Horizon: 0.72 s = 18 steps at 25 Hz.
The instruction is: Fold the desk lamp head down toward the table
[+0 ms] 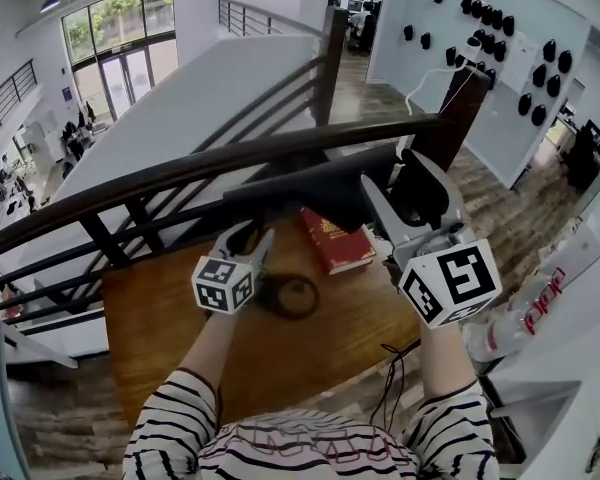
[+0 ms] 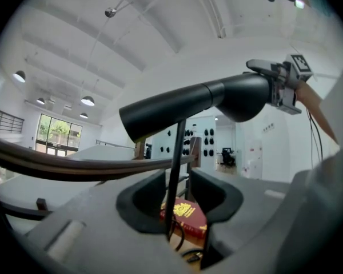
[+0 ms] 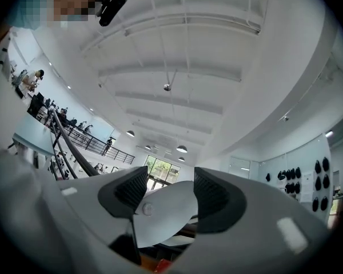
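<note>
A black desk lamp stands on the wooden table (image 1: 170,328). Its long head (image 1: 310,186) lies about level above a thin stem (image 2: 175,176) and a ring base (image 1: 292,296). My left gripper (image 1: 252,238) is open, with the stem standing between its jaws (image 2: 177,197) and a gap on each side. My right gripper (image 1: 405,186) is shut on the right end of the lamp head. In the right gripper view the head's pale underside (image 3: 166,210) fills the space between the pads (image 3: 167,190). From the left gripper view I see the head (image 2: 188,104) with the right gripper (image 2: 281,85) at its far end.
A red book (image 1: 335,240) lies on the table behind the lamp base. A dark curved railing (image 1: 160,178) runs just past the table's far edge. A black cable (image 1: 392,373) hangs off the table's right front. A white counter (image 1: 560,298) stands at the right.
</note>
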Tool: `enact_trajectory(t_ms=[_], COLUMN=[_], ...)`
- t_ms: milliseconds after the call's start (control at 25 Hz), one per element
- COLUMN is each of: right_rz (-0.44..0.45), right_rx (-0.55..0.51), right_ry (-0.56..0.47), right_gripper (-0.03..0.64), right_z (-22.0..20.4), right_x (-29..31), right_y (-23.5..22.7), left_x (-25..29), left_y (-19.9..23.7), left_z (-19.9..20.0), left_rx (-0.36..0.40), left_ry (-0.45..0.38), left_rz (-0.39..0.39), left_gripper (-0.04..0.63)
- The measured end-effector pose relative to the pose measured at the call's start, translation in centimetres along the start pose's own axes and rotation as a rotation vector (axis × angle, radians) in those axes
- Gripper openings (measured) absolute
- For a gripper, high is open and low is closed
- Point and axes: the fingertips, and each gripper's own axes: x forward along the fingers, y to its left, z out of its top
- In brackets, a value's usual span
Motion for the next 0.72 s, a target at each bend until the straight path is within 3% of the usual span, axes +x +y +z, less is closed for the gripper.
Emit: enact_trajectory(t_ms=[240, 720], right_rz=[0.014, -0.026], right_rx=[-0.019, -0.008], right_ry=[-0.012, 0.002], right_gripper=[0.208, 0.198], right_z=[0.7, -0.3], right_x=[0.2, -0.7], right_y=[-0.3, -0.7], left_x=[0.4, 0.4], left_y=[0.3, 0.1], left_z=[0.0, -0.1], left_rx=[-0.007, -0.019], left_ry=[0.007, -0.001], left_rz=[0.014, 0.002], left_gripper=[0.059, 0.057])
